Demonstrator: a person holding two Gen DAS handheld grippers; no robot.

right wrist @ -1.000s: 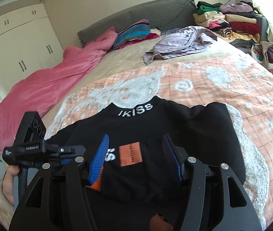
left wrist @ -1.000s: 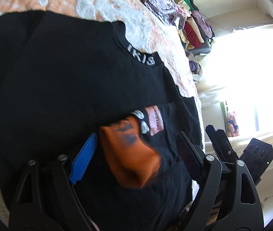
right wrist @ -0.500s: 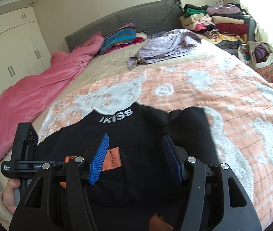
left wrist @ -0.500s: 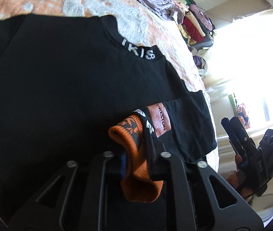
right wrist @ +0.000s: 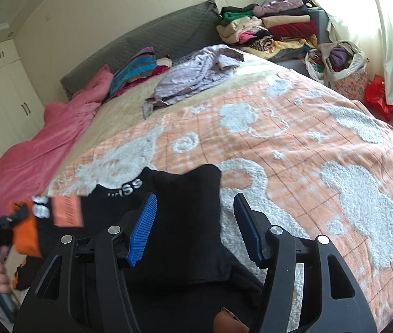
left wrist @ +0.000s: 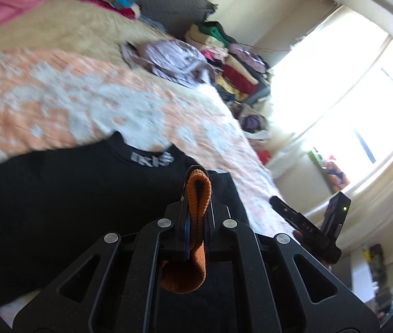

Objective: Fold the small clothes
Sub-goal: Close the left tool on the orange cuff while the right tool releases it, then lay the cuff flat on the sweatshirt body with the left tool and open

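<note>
A black shirt (left wrist: 57, 194) with white collar lettering (left wrist: 152, 159) lies on the bed. Its sleeve ends in an orange cuff (left wrist: 196, 194). My left gripper (left wrist: 196, 191) is shut on that orange cuff and holds it lifted above the shirt. In the right wrist view the cuff (right wrist: 27, 233) and the sleeve's orange patch (right wrist: 67, 212) are raised at the left, held by the left gripper (right wrist: 16, 216). My right gripper (right wrist: 193, 230) is open and empty, with blue pads (right wrist: 142, 230) over the shirt's right sleeve (right wrist: 188, 222).
The bed has an orange and white blanket (right wrist: 293, 138). A lilac garment (right wrist: 196, 75), a pink blanket (right wrist: 43, 144) and striped clothes (right wrist: 135, 69) lie farther back. Stacked clothes (right wrist: 274, 30) and a bag (right wrist: 343, 63) stand by the bright window at right.
My left gripper closed on the orange cuff and lifted it off the shirt, pulling the sleeve up. My right gripper stayed open and moved back toward the right sleeve.
</note>
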